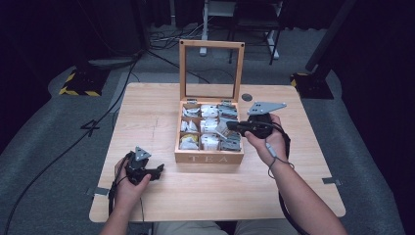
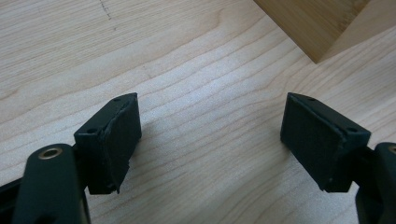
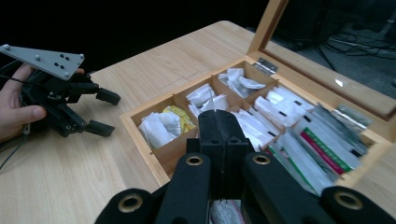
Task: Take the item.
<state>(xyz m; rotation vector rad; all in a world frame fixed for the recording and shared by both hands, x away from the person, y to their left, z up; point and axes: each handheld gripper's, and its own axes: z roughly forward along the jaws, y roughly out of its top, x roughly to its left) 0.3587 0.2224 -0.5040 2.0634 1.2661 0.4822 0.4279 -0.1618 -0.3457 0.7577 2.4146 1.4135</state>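
Right gripper view has my right claw [image 3: 219, 122] pressed together right over the wooden tea box [image 3: 140, 125], and there's a thin white paper edge poking up at the jaw tips, so my read is it's pinching a white tea sachet [image 3: 214, 103] above the middle compartments. It's too small to be dead sure, though. From the high view the same claw [image 1: 230, 126] hangs over the right half of the box, above the packets rather than buried in them.

The box itself sits mid-counter with its glass-paned lid [image 1: 211, 68] standing upright at the back and "TEA" lettered on the near wall. Compartments are stuffed with white and grey packets [image 3: 261, 112], one with a yellow packet [image 3: 180, 119] nearest the front left corner.

My left claw [image 1: 159, 170] is parked on the light wooden counter [image 1: 147, 112] well to the left of the box front, jaws spread wide with nothing between them. The left gripper view just looks past its pads [image 2: 121, 140] at bare wood grain and a box corner [image 2: 317, 28].

Progress-wise, I'd say lid open is done, a sachet looks grabbed, and carrying it out and setting it down somewhere is what's left.
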